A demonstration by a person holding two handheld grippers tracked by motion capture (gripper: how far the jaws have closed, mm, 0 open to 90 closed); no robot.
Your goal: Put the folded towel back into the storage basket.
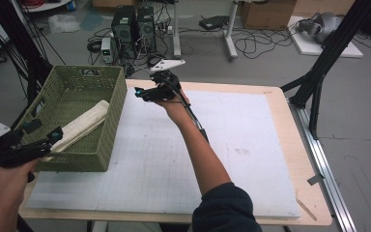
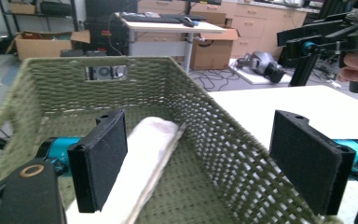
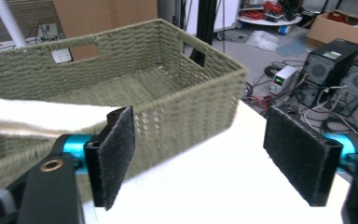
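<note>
The folded towel lies inside the green basket at the counter's left edge, one end propped on the near rim, with left gripper and right gripper both spread and empty.

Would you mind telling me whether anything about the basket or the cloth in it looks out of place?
The folded white cloth is not lying flat in the green woven basket: it slants, one end propped over the near rim beside the left gripper. Nothing looks spilled or damaged.
</note>
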